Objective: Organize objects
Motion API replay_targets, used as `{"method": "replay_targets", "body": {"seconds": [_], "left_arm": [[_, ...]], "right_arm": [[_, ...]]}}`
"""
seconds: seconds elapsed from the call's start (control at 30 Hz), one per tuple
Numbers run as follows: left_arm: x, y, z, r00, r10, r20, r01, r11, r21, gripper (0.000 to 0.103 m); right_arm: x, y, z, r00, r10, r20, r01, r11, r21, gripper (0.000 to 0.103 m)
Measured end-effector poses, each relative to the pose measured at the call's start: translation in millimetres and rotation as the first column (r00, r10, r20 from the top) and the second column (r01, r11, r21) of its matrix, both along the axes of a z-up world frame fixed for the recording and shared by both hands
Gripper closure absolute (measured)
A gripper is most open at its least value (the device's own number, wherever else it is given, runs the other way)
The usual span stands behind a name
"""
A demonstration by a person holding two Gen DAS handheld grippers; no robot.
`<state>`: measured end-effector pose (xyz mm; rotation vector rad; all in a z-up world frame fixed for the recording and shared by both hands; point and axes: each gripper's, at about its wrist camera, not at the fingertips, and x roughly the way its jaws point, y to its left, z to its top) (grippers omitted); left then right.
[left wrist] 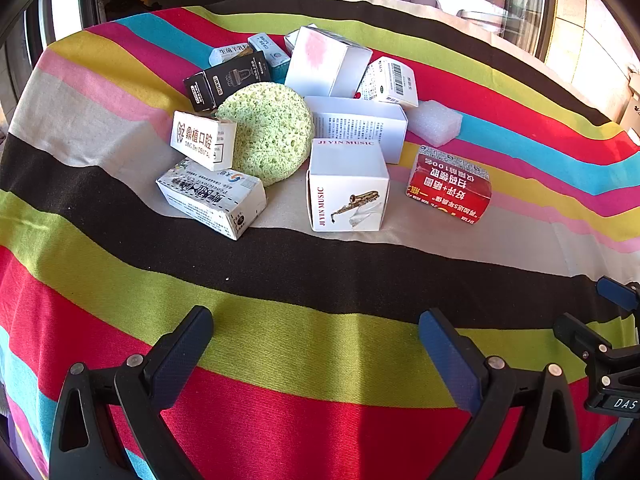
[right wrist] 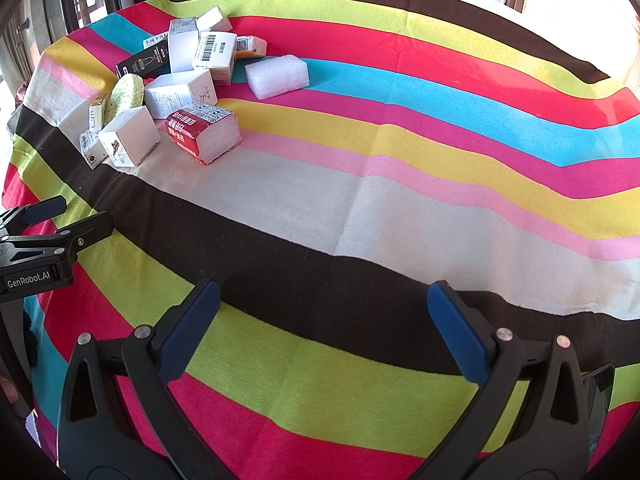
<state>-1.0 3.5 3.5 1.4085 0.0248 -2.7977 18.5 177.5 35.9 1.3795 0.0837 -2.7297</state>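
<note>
A heap of small boxes lies on a striped tablecloth (left wrist: 280,264). In the left wrist view I see a round green sponge (left wrist: 268,130), a white saxophone box (left wrist: 347,188), a red packet (left wrist: 450,184), a black box (left wrist: 226,80), a white foam block (left wrist: 434,122) and several white cartons. My left gripper (left wrist: 316,328) is open and empty, well short of the heap. My right gripper (right wrist: 324,304) is open and empty, over the near stripes. The heap sits at far left in the right wrist view, with the red packet (right wrist: 202,132) and foam block (right wrist: 277,76).
The cloth (right wrist: 400,208) drapes over the table edges at the far side and left. Windows and bright floor lie beyond. The right gripper shows at the right edge of the left view (left wrist: 600,332); the left gripper shows at the left of the right view (right wrist: 60,220).
</note>
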Motion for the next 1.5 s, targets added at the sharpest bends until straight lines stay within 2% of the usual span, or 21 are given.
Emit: {"method": "replay_targets", "body": {"seconds": [0.83,0.9,1.07,1.3,1.5], "left_arm": [[0,0,0,1.0,0.001,0.0,-0.001,1.0,0.0,0.0],[0,0,0,1.0,0.001,0.0,-0.001,1.0,0.0,0.0],[0,0,0,1.0,0.001,0.0,-0.001,1.0,0.0,0.0],[0,0,0,1.0,0.002,0.0,-0.002,1.0,0.0,0.0],[0,0,0,1.0,0.002,0.0,-0.002,1.0,0.0,0.0]], "right_arm": [[0,-1,-1,1.0,0.01,0.001,-0.01,1.0,-0.005,0.0],[0,0,-1,1.0,0.027,0.011,-0.027,1.0,-0.006,0.0],[-17,-7,0,0.991,0.077,0.113,-0.079,0.997,0.008,0.0],[-70,-53,-2,0.971,0.214,0.103,-0.216,0.976,0.015,0.0],[-112,-93,-4,0.923,0.375,0.086,-0.38,0.923,0.053,0.0]]}}
